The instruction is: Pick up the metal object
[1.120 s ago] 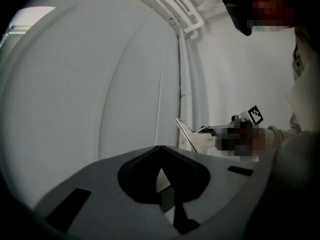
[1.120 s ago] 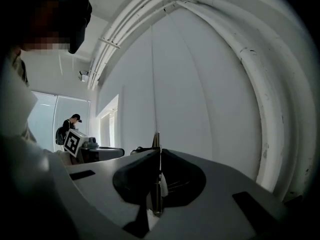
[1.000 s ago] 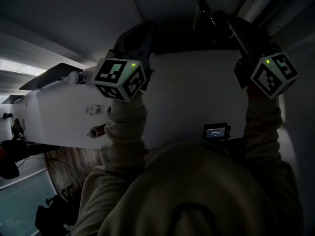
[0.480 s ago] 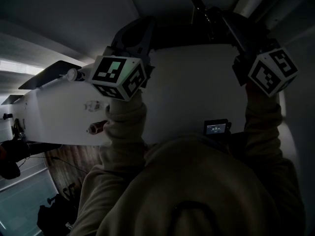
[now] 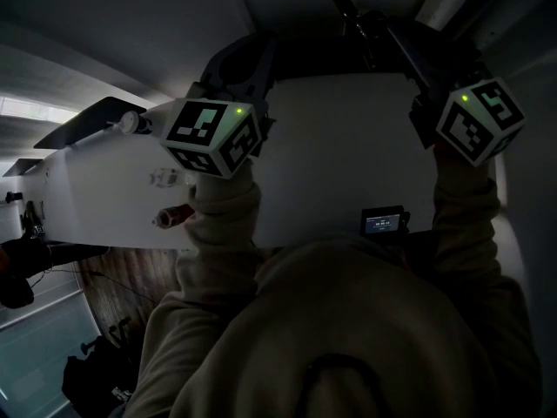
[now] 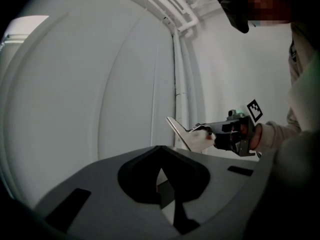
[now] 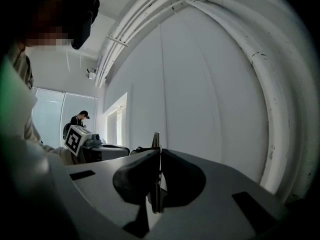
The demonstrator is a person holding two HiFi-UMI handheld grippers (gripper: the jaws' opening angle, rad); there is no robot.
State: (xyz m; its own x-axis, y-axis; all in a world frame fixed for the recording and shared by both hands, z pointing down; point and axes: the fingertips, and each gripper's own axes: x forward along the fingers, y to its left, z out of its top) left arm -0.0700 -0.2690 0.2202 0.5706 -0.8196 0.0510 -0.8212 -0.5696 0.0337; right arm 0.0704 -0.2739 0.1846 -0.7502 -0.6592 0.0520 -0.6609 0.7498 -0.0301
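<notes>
The metal object (image 5: pixel 341 5) is a thin flat strip with a bent end. It sticks out from the jaws of my right gripper (image 5: pixel 372 31), which is shut on it and raised high at the upper right of the head view. In the right gripper view the metal object (image 7: pixel 155 146) stands edge-on between the closed pads. The left gripper view shows the metal object (image 6: pixel 181 132) jutting from the right gripper (image 6: pixel 212 133) against a white wall. My left gripper (image 5: pixel 245 52) is also raised, to the left, jaws together with nothing in them.
A white table (image 5: pixel 348 164) lies below the grippers. On it are a small device with a lit screen (image 5: pixel 384 223) and a few small items (image 5: pixel 171 216) at the left. White pipes (image 7: pixel 280 84) run along the wall. A person (image 7: pixel 78 119) stands far back by the windows.
Both grippers have drifted slightly upward in the head view, the right one carrying the metal object. Neither grip has changed.
</notes>
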